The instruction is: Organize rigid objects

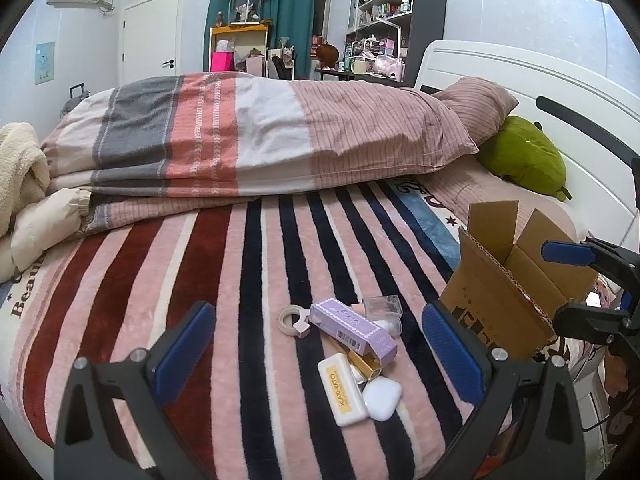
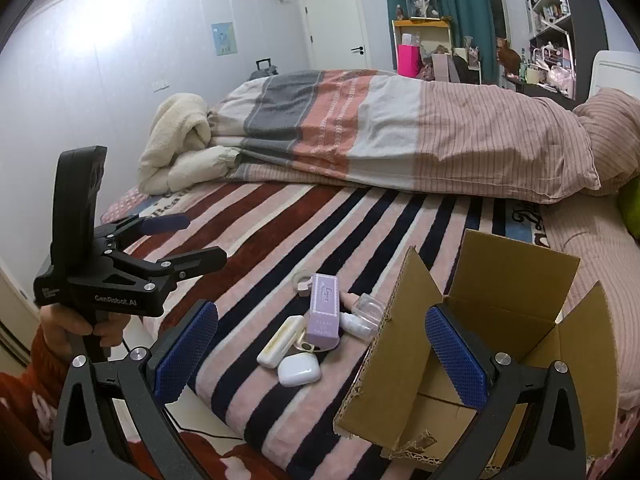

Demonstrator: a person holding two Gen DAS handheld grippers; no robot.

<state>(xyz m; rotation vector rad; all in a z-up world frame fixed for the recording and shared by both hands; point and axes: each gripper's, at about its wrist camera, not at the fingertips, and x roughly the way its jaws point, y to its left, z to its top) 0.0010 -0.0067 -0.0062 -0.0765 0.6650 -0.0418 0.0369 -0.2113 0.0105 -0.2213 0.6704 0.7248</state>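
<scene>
Both my jaws fully open, holding nothing. Left gripper (image 1: 318,354) over the small-item pile (image 1: 352,356) lower centre; right gripper (image 2: 322,354) by the cardboard box (image 2: 516,280), lower right.

Both wrist views angled down over the striped blanket (image 1: 224,280), near, sharing the small-item pile (image 1: 352,344) ahead of the fingers.

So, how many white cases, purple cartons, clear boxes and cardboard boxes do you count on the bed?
White hard plastic cases: 2
Purple paper carton: 1
Clear plastic box: 1
Open brown cardboard box: 1
Total: 5
</scene>
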